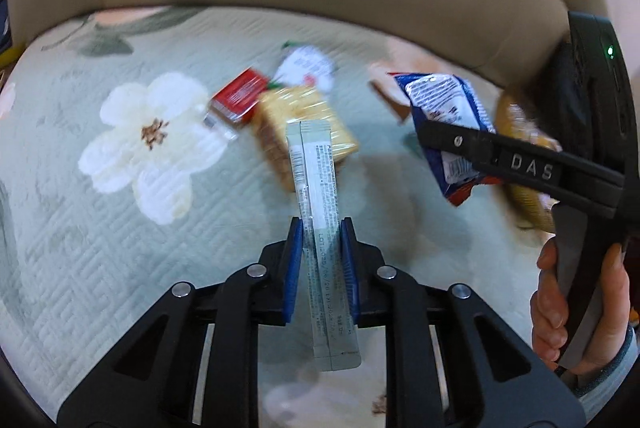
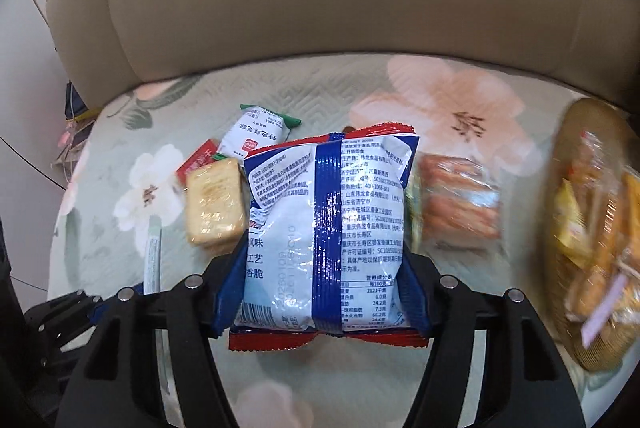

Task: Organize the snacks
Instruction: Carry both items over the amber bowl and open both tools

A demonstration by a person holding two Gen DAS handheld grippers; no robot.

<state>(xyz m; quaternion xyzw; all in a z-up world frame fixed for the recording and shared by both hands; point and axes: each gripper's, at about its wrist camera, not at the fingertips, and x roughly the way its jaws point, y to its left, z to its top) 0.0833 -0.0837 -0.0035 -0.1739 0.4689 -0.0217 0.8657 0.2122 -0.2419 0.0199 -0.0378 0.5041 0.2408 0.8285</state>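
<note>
Left gripper (image 1: pixel 318 240) clamped a slim grey foil stick sachet (image 1: pixel 318 212); right gripper (image 2: pixel 324 264) clamped a blue-white crinkly snack bag (image 2: pixel 324 224). Wicker basket (image 2: pixel 592 332) held some packs already, approx. 4 pkts incl. clear-wrapped cracker stack (image 2: pixel 214 202) were left on the quilt — prob. midway.

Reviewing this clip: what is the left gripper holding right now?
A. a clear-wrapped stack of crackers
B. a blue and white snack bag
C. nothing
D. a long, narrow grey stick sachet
D: the left gripper has its blue pads closed on the grey stick sachet; the blue and white snack bag sits in the right gripper.
</note>
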